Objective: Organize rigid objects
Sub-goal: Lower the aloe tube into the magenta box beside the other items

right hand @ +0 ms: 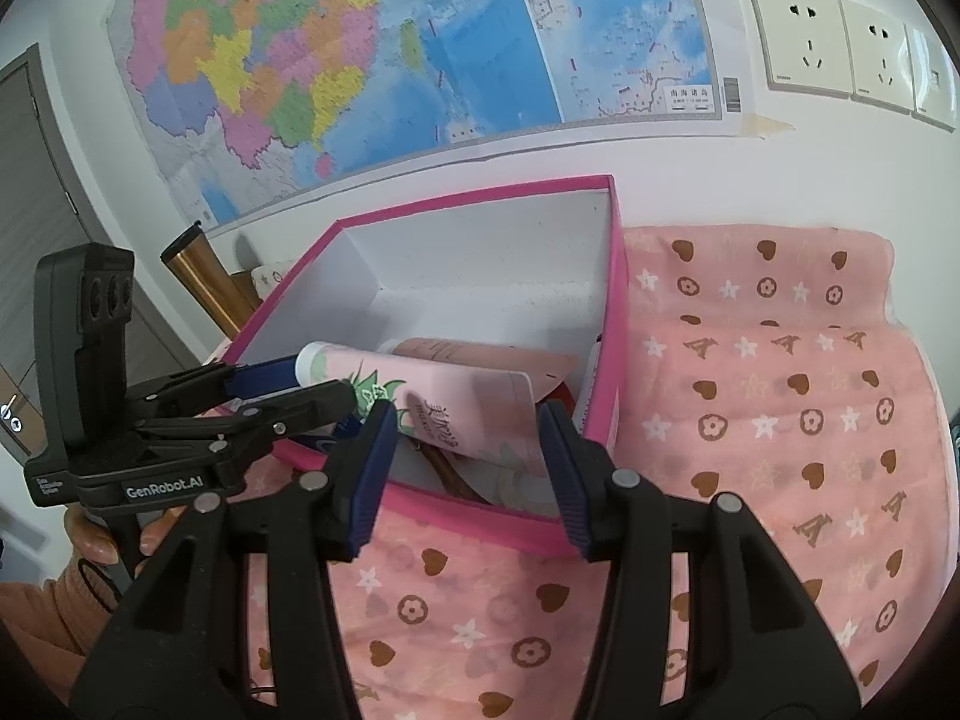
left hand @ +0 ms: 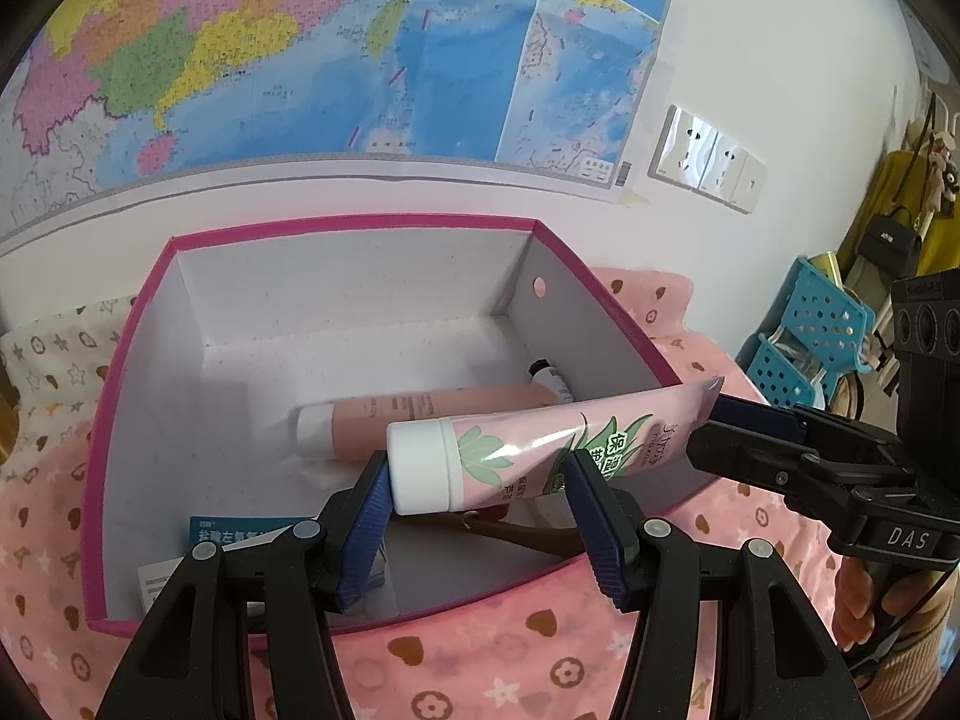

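A pink tube with a white cap and green leaf print (left hand: 528,450) lies across the open pink box (left hand: 336,225), over its front right part. My left gripper (left hand: 480,522) is shut on the tube near its cap. My right gripper (right hand: 468,468) stands wide around the tube's crimped end (right hand: 474,414); its pads do not press it. The right gripper also shows in the left wrist view (left hand: 714,420) at that crimped end. In the box lie a peach tube (left hand: 420,420), a small dark-capped tube (left hand: 552,381), a teal-and-white carton (left hand: 240,540) and a brown object (left hand: 528,534).
The box stands on a pink patterned cloth (right hand: 780,420) against a white wall with a map (left hand: 300,48). Wall sockets (right hand: 840,48) are at the right. Blue perforated baskets (left hand: 810,330) stand off to the right. A gold cylinder (right hand: 204,282) stands left of the box.
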`<state>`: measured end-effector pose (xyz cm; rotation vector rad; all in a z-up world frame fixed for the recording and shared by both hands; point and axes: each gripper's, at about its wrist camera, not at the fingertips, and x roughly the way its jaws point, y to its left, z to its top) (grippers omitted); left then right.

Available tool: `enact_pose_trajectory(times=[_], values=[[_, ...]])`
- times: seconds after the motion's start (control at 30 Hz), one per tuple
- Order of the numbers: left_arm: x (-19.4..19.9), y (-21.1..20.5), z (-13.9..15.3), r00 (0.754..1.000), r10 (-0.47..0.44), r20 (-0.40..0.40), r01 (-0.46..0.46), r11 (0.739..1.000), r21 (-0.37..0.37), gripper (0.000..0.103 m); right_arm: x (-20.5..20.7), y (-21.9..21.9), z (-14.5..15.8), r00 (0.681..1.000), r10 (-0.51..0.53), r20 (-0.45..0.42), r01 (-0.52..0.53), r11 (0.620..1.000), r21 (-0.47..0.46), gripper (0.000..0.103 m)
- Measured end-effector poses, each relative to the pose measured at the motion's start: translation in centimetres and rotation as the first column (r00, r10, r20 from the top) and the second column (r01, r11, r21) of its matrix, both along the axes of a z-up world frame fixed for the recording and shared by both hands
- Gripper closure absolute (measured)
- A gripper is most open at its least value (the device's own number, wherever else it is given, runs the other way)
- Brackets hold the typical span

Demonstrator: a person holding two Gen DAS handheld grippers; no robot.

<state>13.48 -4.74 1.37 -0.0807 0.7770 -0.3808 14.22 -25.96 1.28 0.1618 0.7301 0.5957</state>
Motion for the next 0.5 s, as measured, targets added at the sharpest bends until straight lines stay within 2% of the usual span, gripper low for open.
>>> enact_pose_trajectory(times=[0.5], values=[[0.70, 0.02, -0.67, 1.000, 0.000, -0.025, -0.001, 1.000, -0.005, 0.044, 0.73, 0.17, -0.39, 1.000, -0.002, -0.025, 0.002, 1.000, -0.013, 0.051]])
